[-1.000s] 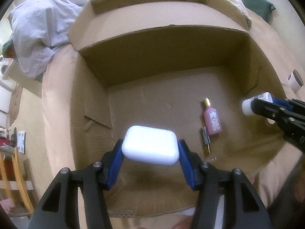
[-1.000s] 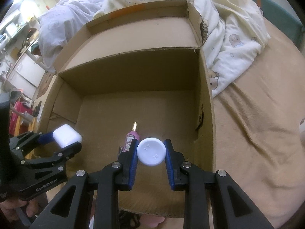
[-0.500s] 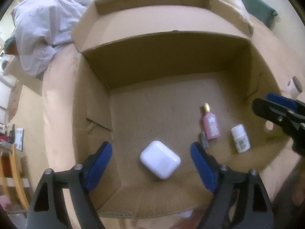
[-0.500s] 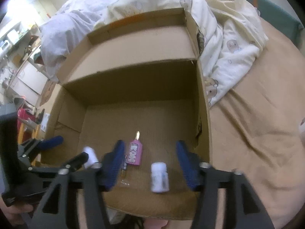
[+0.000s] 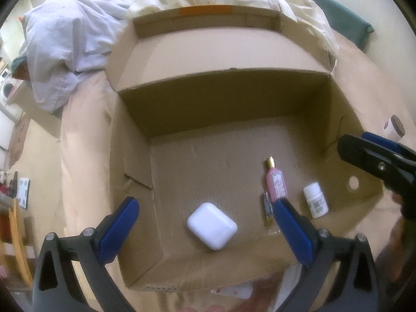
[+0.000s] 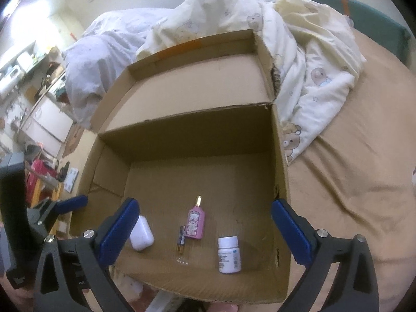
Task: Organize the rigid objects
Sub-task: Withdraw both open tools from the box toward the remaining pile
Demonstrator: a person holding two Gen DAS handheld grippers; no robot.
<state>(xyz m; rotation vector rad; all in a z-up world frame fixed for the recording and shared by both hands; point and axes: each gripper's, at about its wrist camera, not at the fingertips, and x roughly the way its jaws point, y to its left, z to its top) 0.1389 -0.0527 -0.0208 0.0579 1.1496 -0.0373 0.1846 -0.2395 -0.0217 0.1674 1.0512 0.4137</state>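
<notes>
An open cardboard box [image 5: 234,85] [image 6: 192,119] sits on a bed. On its floor lie a white earbud case [image 5: 212,225] [image 6: 141,232], a pink perfume bottle [image 5: 276,184] [image 6: 196,221], a thin dark tube [image 5: 267,206] [image 6: 181,239] and a white pill bottle [image 5: 315,199] [image 6: 228,254]. My left gripper [image 5: 205,223] is open and empty, above the box's near edge over the earbud case. My right gripper [image 6: 205,223] is open and empty, above the near edge, and shows at the right of the left wrist view [image 5: 377,161].
The box's lid flap [image 6: 197,83] stands open at the back. A rumpled white duvet [image 6: 299,52] and a pale blue cover [image 5: 67,44] lie behind the box. A small white jar with a dark lid [image 5: 395,128] sits on the tan bedsheet [image 6: 351,182] to the right.
Both grippers let go: the earbud case and the pill bottle dropped onto the box floor. Both grippers opened wide and pulled up and back from the box.
</notes>
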